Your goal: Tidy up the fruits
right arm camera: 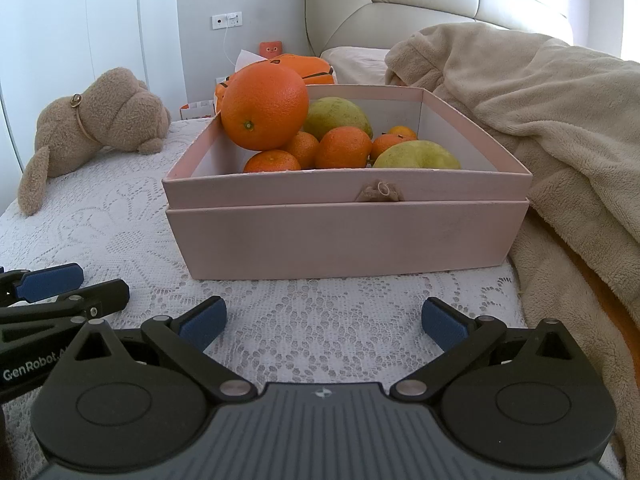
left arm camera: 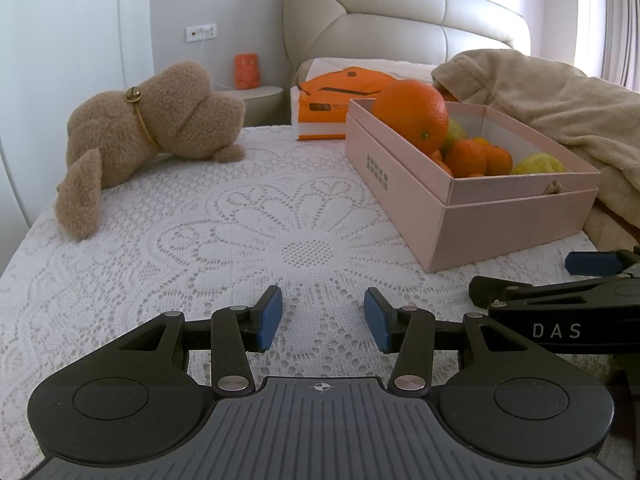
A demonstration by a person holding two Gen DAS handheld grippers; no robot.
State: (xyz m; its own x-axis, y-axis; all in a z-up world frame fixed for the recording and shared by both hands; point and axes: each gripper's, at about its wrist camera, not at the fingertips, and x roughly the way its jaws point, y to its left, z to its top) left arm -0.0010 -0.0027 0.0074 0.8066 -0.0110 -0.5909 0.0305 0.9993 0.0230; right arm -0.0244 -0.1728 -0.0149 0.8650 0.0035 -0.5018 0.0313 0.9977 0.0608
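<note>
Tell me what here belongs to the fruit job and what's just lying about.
Job: pink box, big orange, mandarins, green fruits.
Lying about: plush dog, beige blanket, orange bag, orange toy.

Bare lace cover point(right arm camera: 132, 208) left of pink box point(right arm camera: 344, 240) — blanket point(right arm camera: 560, 128) crowds right.

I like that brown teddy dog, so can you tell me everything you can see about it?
The toy dog is light brown and fluffy, like soft plush. It lies slumped on the white lace cover, near the bed's left edge, apart from the pink box. One long floppy ear hangs toward the camera. A thin gold collar with a small round bell circles its neck. Nothing else touches it, and its face is hidden.
</note>
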